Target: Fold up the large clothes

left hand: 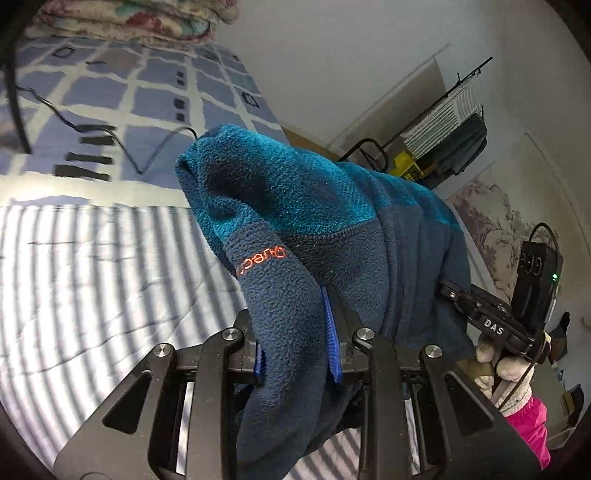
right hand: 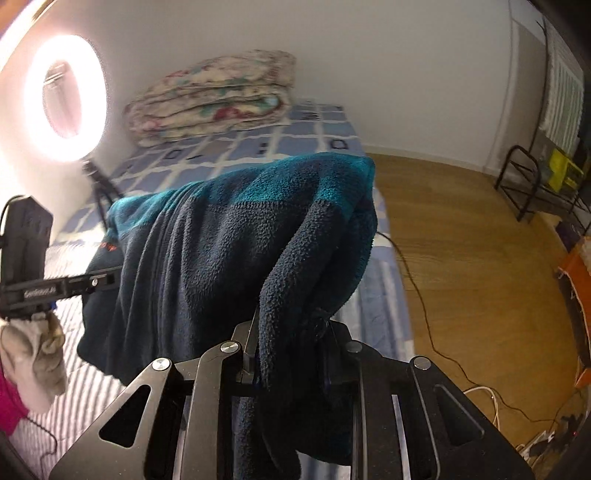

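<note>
A blue fleece jacket [left hand: 295, 206], teal above and navy below with small orange lettering, hangs lifted above a bed, stretched between two hand-held tools; it fills the middle of both wrist views and hides most of what lies beyond it.

Left wrist view, from the left: a striped sheet [left hand: 92, 266] covers the near bed; beyond it lies a blue checked bedspread [left hand: 147, 92] crossed by a thin black cable [left hand: 55, 110]; a folded floral quilt [left hand: 129, 18] sits at the far end against the wall; the left tool [left hand: 295, 350] is closed tight on a fold of the jacket, blue pads pressing the fleece; to the right a gloved hand [left hand: 506, 365] grips the other tool's handle; behind stands a black wire rack [left hand: 443, 122] holding a yellow box [left hand: 406, 164].

Right wrist view, from the left: a glowing ring light [right hand: 66, 99] stands at the bed's head; the quilt [right hand: 214, 99] rests on the bedspread [right hand: 258, 144]; the right tool [right hand: 291, 354] is clamped shut on a bunched fold of the jacket [right hand: 240, 229]; the bed's edge runs just right of it; past it lies open wooden floor [right hand: 461, 240] crossed by a cable [right hand: 424, 306]; the rack [right hand: 524, 184] stands by the far wall.
</note>
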Available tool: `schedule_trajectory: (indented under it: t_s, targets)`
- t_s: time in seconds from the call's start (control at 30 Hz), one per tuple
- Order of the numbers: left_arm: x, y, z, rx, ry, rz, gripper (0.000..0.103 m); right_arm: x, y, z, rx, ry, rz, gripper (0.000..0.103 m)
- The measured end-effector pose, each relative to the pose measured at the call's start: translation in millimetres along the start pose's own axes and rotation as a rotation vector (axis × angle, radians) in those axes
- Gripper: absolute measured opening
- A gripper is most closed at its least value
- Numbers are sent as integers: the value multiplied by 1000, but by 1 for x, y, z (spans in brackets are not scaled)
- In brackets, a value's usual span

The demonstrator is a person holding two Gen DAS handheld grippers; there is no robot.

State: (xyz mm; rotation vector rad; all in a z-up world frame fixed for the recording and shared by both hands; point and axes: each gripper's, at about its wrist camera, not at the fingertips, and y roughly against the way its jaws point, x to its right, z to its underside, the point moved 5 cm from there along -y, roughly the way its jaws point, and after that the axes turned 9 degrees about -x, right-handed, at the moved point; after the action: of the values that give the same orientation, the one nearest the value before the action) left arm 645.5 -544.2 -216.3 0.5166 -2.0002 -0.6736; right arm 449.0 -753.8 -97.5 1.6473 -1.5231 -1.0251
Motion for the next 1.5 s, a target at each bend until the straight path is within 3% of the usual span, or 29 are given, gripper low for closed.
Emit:
schedule_trajectory:
  t_s: [0.13, 0.27, 0.33, 0.4, 0.5, 0.6, 0.83, 1.1, 1.5]
  targets:
    - [-5, -31, -6, -14, 16, -3, 24, 29, -28, -9, -19, -30, -6, 20]
    - [-16, -50, -10, -14, 9, -71, 25, 51, -62, -7, -66, -54, 18, 22]
    - [-25, -56, -11, -17, 15, -111, 27, 66, -76, -1, -105, -83, 73, 33]
    - [-34, -58, -10, -27, 22, -124, 31, 78, -82, 6, -116, -108, 89, 37]
    - [-41, -53, -5, -31, 13, -130, 36, 97, -77, 10, -95, -152, 90, 50]
    - [-44, -46, -3, -30, 14, -138, 37, 112, -70, 13, -82, -183, 87, 51]
    - [-45, -25, 9, -18, 20, -180, 37, 128, -57, 30, -98, -247, 168, 51]
    - [-16, 29, 42, 8, -37, -214, 37, 119, -9, 42, -31, -278, 215, 51]
    - [94, 181, 108, 141, -234, -312, 37, 24, 152, 56, 158, -203, 155, 53]
